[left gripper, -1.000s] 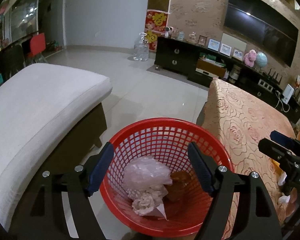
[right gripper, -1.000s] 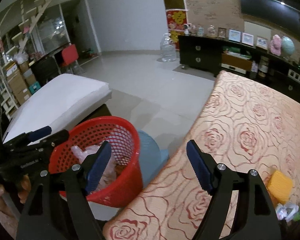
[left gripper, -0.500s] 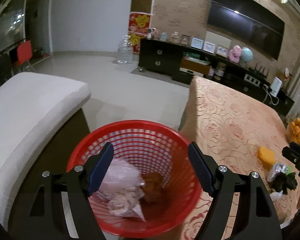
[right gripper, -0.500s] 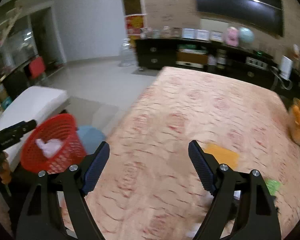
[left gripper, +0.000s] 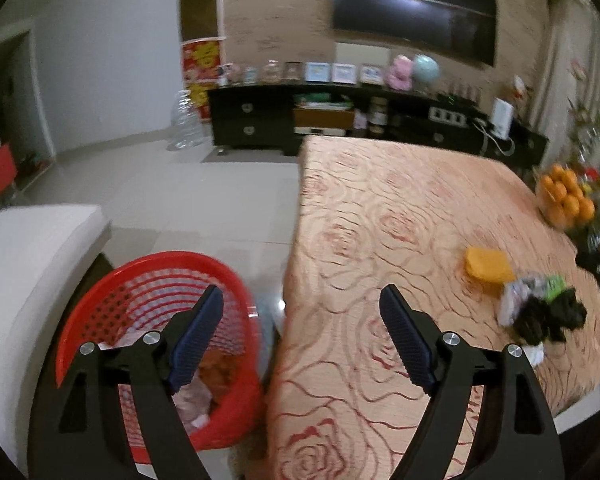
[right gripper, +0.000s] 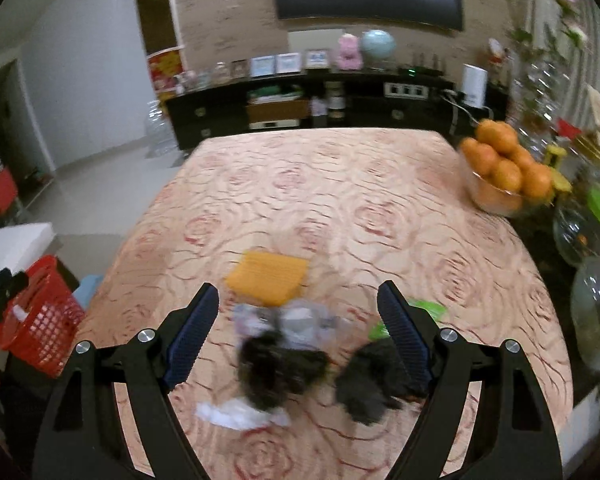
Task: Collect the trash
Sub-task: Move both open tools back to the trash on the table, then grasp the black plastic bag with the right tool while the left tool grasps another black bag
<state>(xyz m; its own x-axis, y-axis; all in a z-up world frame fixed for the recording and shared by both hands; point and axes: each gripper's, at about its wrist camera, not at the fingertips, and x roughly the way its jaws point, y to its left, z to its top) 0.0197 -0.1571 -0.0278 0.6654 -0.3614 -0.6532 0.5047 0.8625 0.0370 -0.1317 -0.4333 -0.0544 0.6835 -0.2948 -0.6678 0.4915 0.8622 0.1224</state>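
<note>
Left claw (left gripper: 300,344) hung spread, nothing between its pads, jaws having just widened; it straddled the gap between the red basket (left gripper: 100,304) on the floor and the edge of the rose-patterned bench (left gripper: 400,216). The basket held crumpled wrappers. Right claw (right gripper: 298,340) was likewise spread and empty over the trash pile (right gripper: 284,364): dark clumps, clear plastic and white tissue, blurred, near the bench's front edge, just beside a yellow pad (right gripper: 268,276). Bowl of oranges (right gripper: 504,168) stood well apart.

On the worktop (right gripper: 340,184) the trash pile (right gripper: 300,356) lies at lower centre, fruit bowl (right gripper: 500,172) upper right; basket (right gripper: 40,328) on the floor, lower left.
</note>
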